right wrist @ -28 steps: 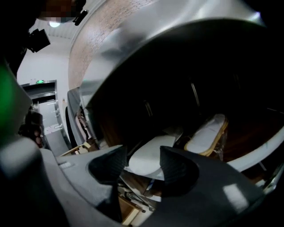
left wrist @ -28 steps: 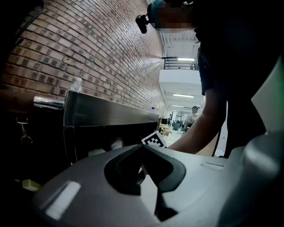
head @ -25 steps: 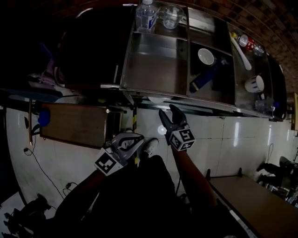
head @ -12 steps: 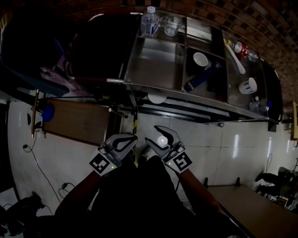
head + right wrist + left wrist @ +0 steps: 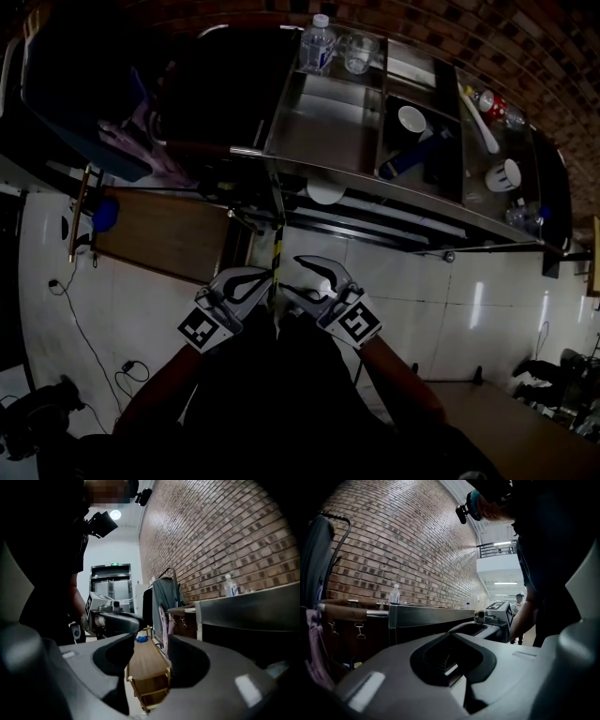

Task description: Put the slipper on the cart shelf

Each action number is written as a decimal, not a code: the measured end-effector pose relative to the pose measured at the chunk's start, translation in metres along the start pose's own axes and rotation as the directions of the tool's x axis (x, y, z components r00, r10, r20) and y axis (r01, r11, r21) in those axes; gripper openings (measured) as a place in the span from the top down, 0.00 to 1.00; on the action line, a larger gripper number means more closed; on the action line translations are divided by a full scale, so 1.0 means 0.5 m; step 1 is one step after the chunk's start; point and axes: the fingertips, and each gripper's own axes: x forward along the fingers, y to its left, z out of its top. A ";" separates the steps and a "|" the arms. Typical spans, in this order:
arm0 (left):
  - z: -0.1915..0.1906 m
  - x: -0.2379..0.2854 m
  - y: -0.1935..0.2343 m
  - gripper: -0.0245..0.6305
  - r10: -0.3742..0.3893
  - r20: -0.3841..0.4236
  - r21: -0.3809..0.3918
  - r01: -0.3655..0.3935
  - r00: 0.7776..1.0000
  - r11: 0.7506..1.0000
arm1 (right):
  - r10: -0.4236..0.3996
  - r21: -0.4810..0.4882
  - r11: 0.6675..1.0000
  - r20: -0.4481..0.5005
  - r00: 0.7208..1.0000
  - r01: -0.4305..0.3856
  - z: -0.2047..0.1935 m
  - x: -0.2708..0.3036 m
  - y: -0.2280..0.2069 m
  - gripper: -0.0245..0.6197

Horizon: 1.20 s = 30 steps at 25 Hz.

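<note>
Left gripper (image 5: pixel 262 277), jaws closed and empty, and right gripper (image 5: pixel 294 277), jaws open, are held near metal cart (image 5: pixel 323 127)

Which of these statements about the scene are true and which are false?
1. A water bottle stands on top of the steel cart. True.
2. The right tool grips a slipper. False: its jaws stand apart with nothing between them.
3. A white bowl sits in one of the cart's compartments. True.
4. The wall behind the cart is covered in white tiles. False: it is bare brick.
</note>
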 end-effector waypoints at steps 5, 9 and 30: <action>0.008 -0.045 0.021 0.96 0.011 0.012 0.018 -0.011 1.000 1.000 | 0.014 -0.054 0.998 -0.048 0.999 -0.017 -0.007 0.050 0.033 0.62; 0.000 -0.097 0.055 0.96 0.014 0.017 0.014 -0.014 1.000 1.000 | 0.010 -0.043 0.999 -0.033 0.999 -0.011 0.009 0.110 0.058 0.62; -0.045 -0.458 0.299 0.96 -0.106 0.052 -0.008 0.107 0.993 0.994 | -0.198 -0.035 0.980 -0.014 0.980 0.198 0.062 0.478 0.246 0.63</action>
